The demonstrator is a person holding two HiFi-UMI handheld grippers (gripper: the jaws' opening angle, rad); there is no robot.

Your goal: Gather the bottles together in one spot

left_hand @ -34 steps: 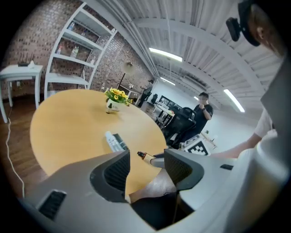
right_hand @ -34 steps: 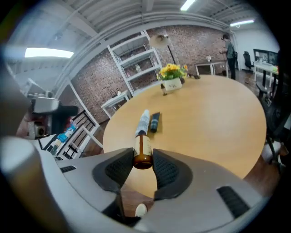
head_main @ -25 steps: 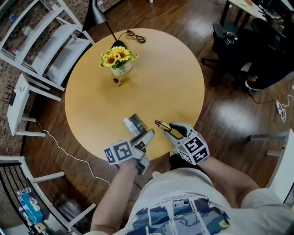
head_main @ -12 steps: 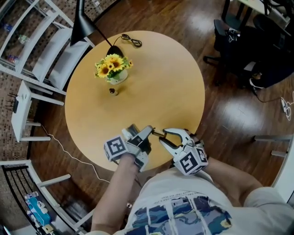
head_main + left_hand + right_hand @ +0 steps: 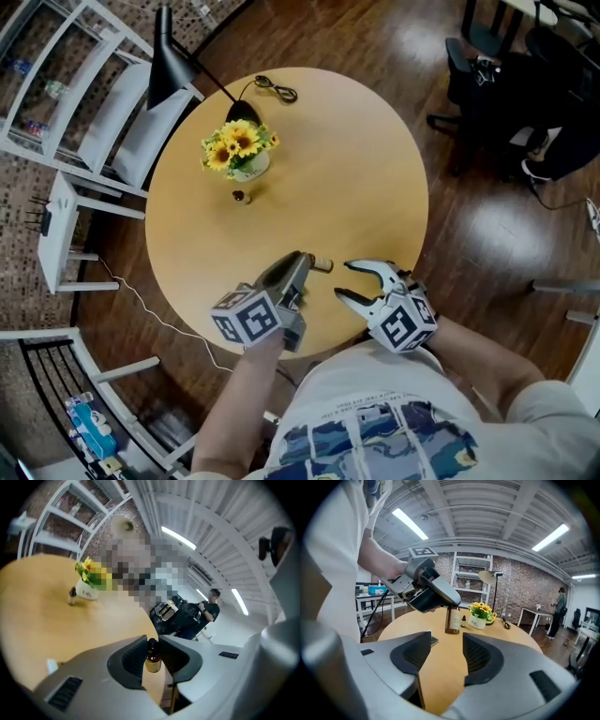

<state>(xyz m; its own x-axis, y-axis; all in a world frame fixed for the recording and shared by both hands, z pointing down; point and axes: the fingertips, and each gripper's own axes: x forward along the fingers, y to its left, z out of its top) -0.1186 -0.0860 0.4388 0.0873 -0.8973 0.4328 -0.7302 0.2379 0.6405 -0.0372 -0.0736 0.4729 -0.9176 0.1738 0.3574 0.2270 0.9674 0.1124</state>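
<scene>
A brown bottle (image 5: 322,265) with a dark cap hangs over the near part of the round table (image 5: 375,187). My left gripper (image 5: 302,267) has just closed its jaws on the bottle's cap end; the bottle (image 5: 153,660) sits between its pads. In the right gripper view the bottle (image 5: 452,618) hangs upright under that gripper. My right gripper (image 5: 344,280) has just opened its jaws, nothing lies between them, and it stands just right of the bottle. A small dropper bottle (image 5: 239,196) stands beside the sunflower pot (image 5: 246,159) at the far left.
A black lamp (image 5: 178,66) and its cable (image 5: 274,89) lie at the table's far edge. White shelving (image 5: 66,103) stands to the left, office chairs (image 5: 506,84) to the right. A small flat thing (image 5: 433,641) lies on the table below the left gripper.
The brown bottle passed from my right gripper to my left. The left jaws closed on it, then the right jaws opened and drew slightly back.
</scene>
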